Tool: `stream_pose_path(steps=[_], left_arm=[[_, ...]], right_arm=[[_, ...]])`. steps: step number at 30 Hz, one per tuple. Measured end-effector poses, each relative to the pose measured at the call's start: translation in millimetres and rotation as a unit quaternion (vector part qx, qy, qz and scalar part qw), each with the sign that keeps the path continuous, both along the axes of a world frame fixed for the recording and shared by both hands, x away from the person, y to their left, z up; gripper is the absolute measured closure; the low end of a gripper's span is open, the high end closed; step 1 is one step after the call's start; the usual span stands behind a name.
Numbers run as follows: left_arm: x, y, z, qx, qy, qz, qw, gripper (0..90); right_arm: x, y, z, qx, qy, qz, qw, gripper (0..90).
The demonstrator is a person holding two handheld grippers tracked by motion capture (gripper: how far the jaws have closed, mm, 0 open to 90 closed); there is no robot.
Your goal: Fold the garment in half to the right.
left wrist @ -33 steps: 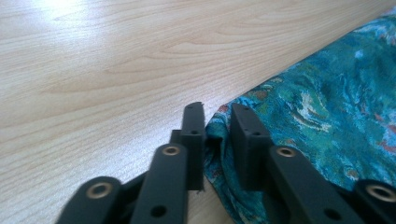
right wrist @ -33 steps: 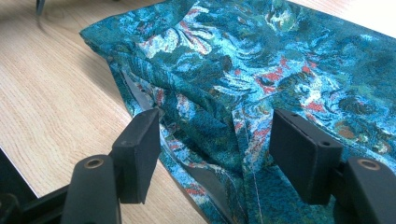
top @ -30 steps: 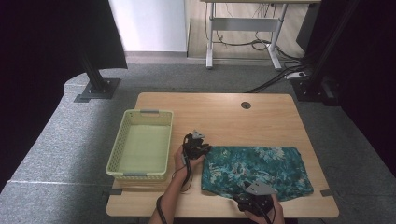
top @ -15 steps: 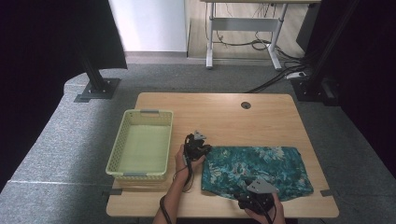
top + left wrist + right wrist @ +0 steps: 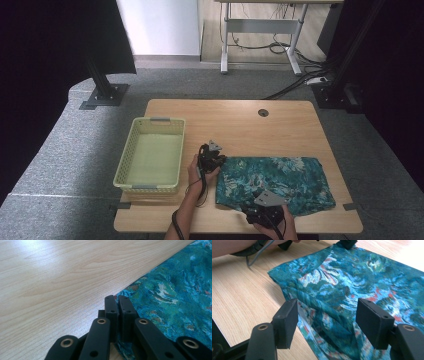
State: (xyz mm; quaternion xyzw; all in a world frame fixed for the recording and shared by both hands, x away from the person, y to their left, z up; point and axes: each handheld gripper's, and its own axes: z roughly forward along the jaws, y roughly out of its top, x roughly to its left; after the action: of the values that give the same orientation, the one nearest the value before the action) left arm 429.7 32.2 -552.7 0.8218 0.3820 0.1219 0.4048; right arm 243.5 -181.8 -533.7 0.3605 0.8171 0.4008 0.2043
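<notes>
A teal patterned cloth (image 5: 280, 182) lies folded flat on the right half of the wooden table (image 5: 240, 120). My left gripper (image 5: 220, 161) rests at the cloth's far left corner. In the left gripper view its jaws (image 5: 117, 298) are pressed together right at that corner of the cloth (image 5: 175, 290), with fabric caught between them. My right gripper (image 5: 262, 206) is at the cloth's near edge. In the right gripper view it stands open (image 5: 327, 307) with the rumpled edge of the cloth (image 5: 352, 277) lying between the pads (image 5: 287, 320), untouched by them.
A pale yellow-green plastic basket (image 5: 125, 165) sits on the table's left side, close to my left hand. A cable hole (image 5: 263, 112) marks the far middle of the table. Bare wood lies beyond the cloth. Grey floor surrounds the table.
</notes>
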Motion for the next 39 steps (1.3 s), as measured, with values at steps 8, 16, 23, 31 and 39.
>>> stream_pose_path(steps=[8,16,23,31,39], left_arm=[[-0.1,0.0,0.0,0.0,0.0,0.0,1.0,86.7],[0.4,0.5,0.0,0.0,0.001,-0.001,1.0,86.5],[0.4,1.3,0.0,-0.001,0.003,0.0,1.0,86.6],[1.2,2.4,-0.3,-0.007,0.008,0.0,0.9999,86.7],[0.8,2.6,-0.2,-0.006,0.007,0.0,1.0,86.7]], right_arm=[[9.0,17.8,2.4,0.003,0.005,0.016,0.9998,33.8],[14.7,28.4,-0.1,0.006,0.013,0.024,0.9996,33.7],[19.4,33.3,-0.1,0.012,0.018,0.025,0.9995,33.6],[24.6,44.3,-0.1,0.011,0.019,0.027,0.9994,33.3],[29.2,57.2,-3.2,0.002,0.022,0.028,0.9994,30.7]])
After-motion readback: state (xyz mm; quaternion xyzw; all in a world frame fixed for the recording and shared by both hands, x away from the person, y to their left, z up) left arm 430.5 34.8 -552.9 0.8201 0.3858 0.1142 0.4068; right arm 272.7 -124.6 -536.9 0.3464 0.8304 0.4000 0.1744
